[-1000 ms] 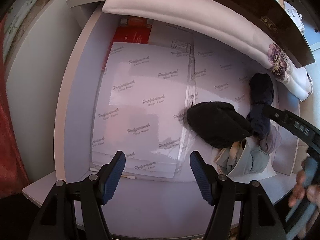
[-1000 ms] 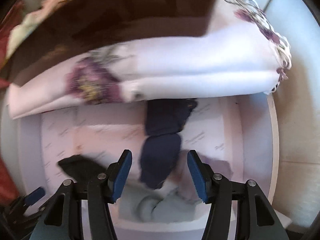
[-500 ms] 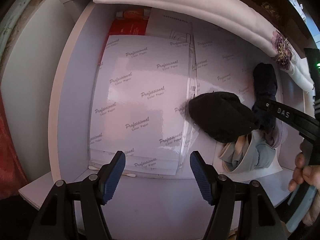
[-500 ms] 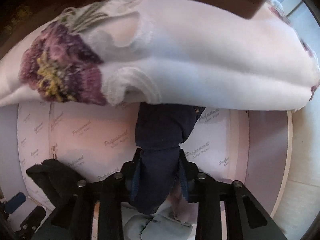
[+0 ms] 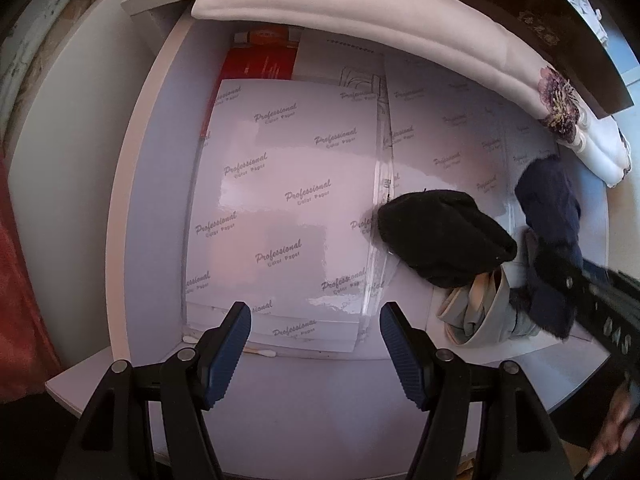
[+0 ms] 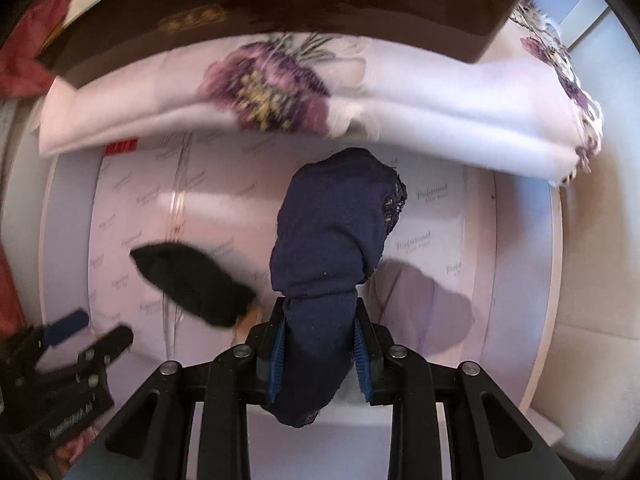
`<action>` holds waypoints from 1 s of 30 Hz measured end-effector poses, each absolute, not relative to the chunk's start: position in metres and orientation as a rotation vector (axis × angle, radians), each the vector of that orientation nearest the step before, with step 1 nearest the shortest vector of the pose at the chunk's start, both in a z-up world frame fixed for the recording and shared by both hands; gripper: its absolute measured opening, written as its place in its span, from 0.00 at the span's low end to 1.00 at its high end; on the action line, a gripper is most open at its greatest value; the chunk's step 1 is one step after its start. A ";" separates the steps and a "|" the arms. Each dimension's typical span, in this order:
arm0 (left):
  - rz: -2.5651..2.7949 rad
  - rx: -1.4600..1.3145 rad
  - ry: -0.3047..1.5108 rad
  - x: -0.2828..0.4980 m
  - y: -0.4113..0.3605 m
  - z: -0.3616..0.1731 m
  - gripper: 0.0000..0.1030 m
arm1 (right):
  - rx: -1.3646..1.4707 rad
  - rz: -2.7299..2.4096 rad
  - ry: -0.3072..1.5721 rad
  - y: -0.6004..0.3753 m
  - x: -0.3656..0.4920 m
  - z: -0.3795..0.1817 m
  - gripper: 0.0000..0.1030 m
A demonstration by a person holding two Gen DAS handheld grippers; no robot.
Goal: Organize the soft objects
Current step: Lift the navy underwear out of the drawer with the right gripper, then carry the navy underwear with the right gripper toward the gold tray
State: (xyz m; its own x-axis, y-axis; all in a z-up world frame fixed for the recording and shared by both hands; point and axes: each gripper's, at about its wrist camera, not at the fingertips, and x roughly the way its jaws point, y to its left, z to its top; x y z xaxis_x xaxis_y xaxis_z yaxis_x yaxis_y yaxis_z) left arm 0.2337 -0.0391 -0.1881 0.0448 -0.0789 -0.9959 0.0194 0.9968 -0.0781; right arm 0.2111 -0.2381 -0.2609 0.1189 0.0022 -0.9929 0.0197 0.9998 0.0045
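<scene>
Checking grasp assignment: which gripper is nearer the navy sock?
Right. The right gripper is shut on the navy sock, which sticks out beyond its fingers. The left gripper stands open over the glossy paper, apart from the sock.

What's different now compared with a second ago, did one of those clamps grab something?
Yes. The right hand-held gripper closed on the dark navy fabric piece and lifted it off the grey and beige cloth pile. The left hand-held gripper stayed open and empty; the black knitted cloth and folded white floral fabric kept their places.
</scene>
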 end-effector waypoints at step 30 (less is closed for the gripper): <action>-0.129 0.119 1.504 0.217 -0.065 -0.179 0.66 | -0.069 -0.020 1.508 -0.211 0.178 -0.296 0.29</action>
State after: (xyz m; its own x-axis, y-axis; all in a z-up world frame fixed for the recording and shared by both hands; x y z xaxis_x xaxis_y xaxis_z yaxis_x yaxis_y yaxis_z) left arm 0.2172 -0.0653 -0.1786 0.0624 -0.0119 -0.9980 0.1587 0.9873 -0.0019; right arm 0.1782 -0.2111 -0.2959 0.0632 -0.0558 -0.9964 -0.0299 0.9979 -0.0578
